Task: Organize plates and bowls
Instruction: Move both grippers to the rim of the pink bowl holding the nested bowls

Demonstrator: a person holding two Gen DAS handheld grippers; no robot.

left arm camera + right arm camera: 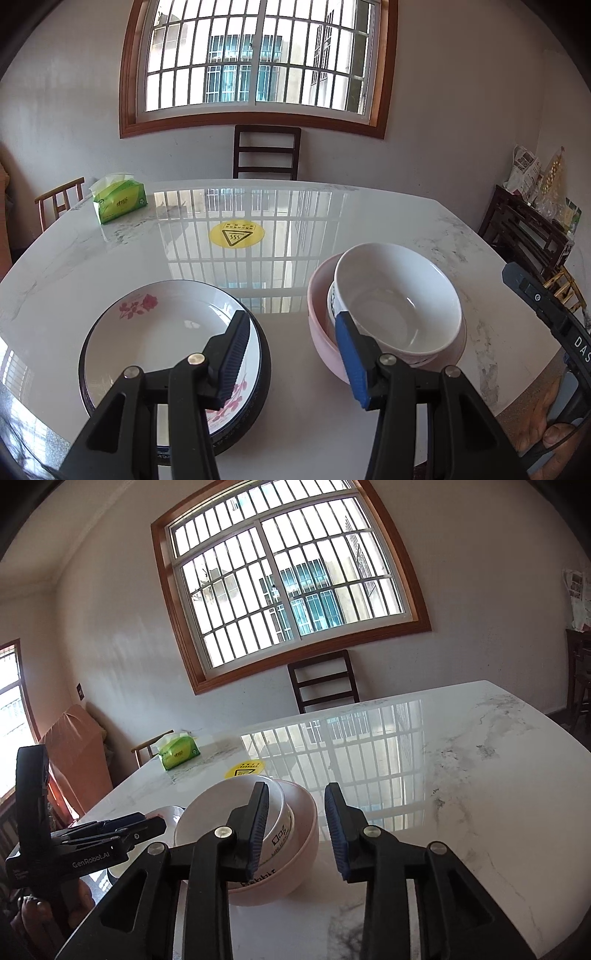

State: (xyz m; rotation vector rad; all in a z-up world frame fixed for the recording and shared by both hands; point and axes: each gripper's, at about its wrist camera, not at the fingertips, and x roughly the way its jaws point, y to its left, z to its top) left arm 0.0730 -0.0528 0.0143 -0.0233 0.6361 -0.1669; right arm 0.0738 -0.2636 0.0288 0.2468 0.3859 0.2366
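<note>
With both the left tool [291, 354] and the right tool [297, 830] hanging released and gripping nothing, the glossy white ceramic bowl [397, 299], sitting tilted inside the pink bowl [325, 332] just ahead-left of the right tool, is risking sliding or chipping if nudged.

White bowl [397, 295] in pink bowl [320, 314]

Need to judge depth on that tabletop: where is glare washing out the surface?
Left wrist view: the barred window mirrors across the glossy white marble table behind the round yellow sticker. Right wrist view: the same reflection sits right of the nested bowls.
</note>
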